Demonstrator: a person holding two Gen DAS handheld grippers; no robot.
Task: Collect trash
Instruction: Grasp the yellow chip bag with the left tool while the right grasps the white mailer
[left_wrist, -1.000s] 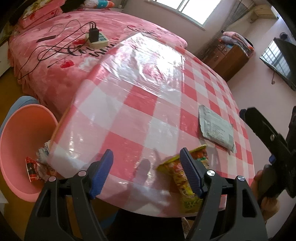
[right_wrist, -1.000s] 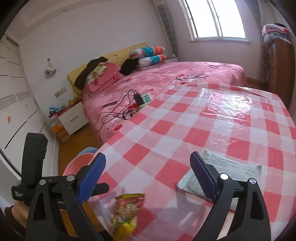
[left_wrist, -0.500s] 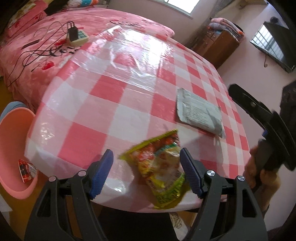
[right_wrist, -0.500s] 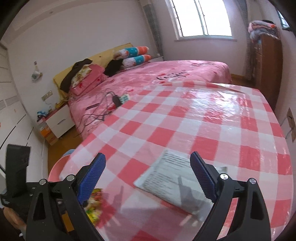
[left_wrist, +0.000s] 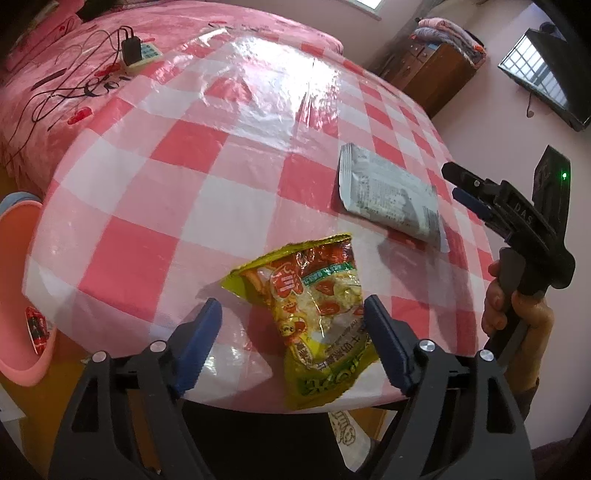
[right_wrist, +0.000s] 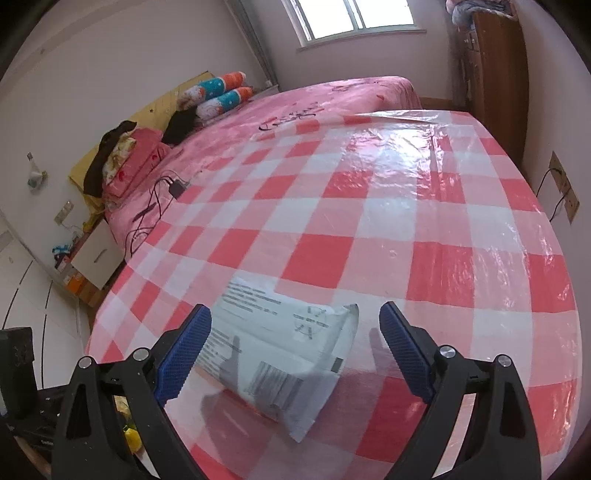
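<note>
The yellow snack wrapper (left_wrist: 321, 321) carried Chinese print too small to read; it lay at the table's (left_wrist: 207, 155) near edge, low in the left view, between the spread jaws of the left gripper (left_wrist: 293, 345), beside its right finger. Only that view showed the pink bin (left_wrist: 18, 258). The right gripper (right_wrist: 295, 354) gaped over the grey printed packet (right_wrist: 284, 350), bottom centre.

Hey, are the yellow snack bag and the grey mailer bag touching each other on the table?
Apart. The left wrist view shows checked tablecloth between the yellow snack bag and the grey mailer bag.
</note>
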